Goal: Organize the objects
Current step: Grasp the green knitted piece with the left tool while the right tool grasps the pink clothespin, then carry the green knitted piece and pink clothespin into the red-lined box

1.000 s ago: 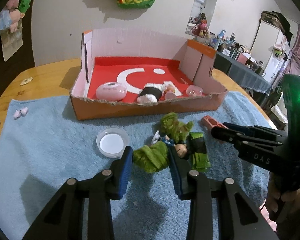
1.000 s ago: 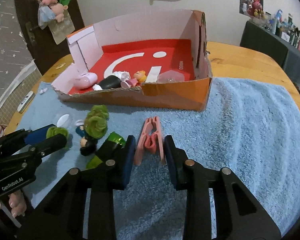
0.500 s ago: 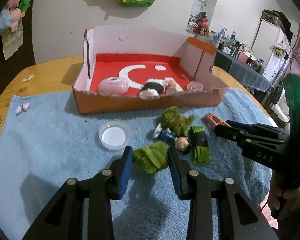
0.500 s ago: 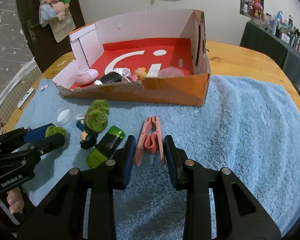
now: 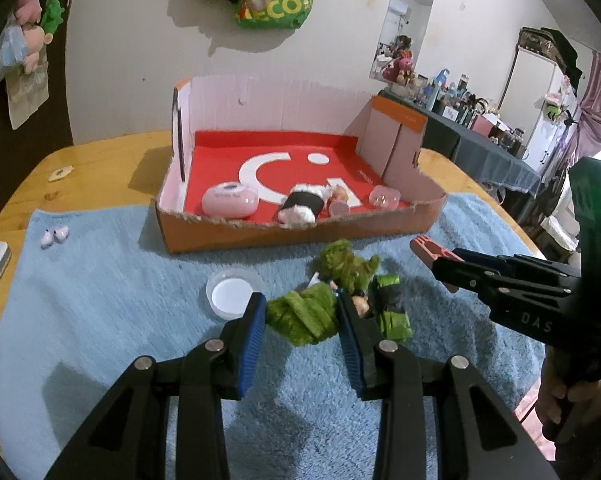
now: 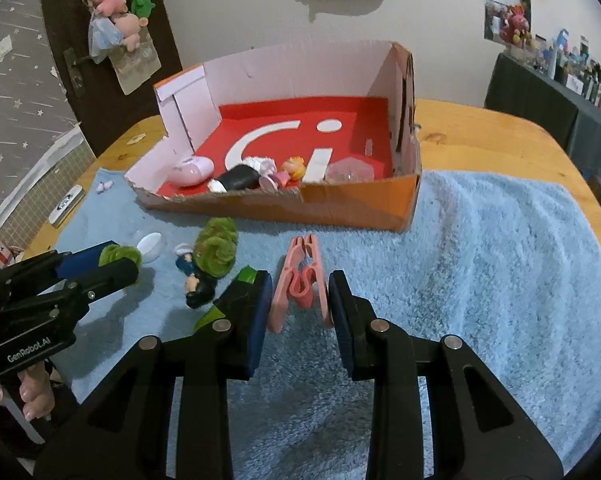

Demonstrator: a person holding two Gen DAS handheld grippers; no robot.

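Observation:
My left gripper [image 5: 300, 308] is shut on a green fuzzy scrunchie [image 5: 304, 318], just over the blue towel [image 5: 100, 320]. In the right wrist view the same left gripper [image 6: 116, 260] shows at the left edge with the scrunchie [image 6: 118, 254] at its tips. My right gripper [image 6: 300, 292] is shut on a pink clothes peg [image 6: 300, 276], whose nose points toward the box. From the left wrist view the peg [image 5: 422, 246] sticks out of the right gripper [image 5: 444, 268]. The orange cardboard box [image 5: 300, 236] with a red floor stands beyond both.
Between the grippers on the towel lie a second green scrunchie [image 5: 346, 266], a small doll [image 5: 360, 304], a green roll [image 5: 392, 312] and a white lid [image 5: 232, 294]. The box holds a pink case [image 5: 230, 204] and several small toys. Earbuds [image 5: 54, 236] lie far left.
Both views sway only slightly. Each gripper keeps the same hold on its object, and the things on the towel stay where they were.

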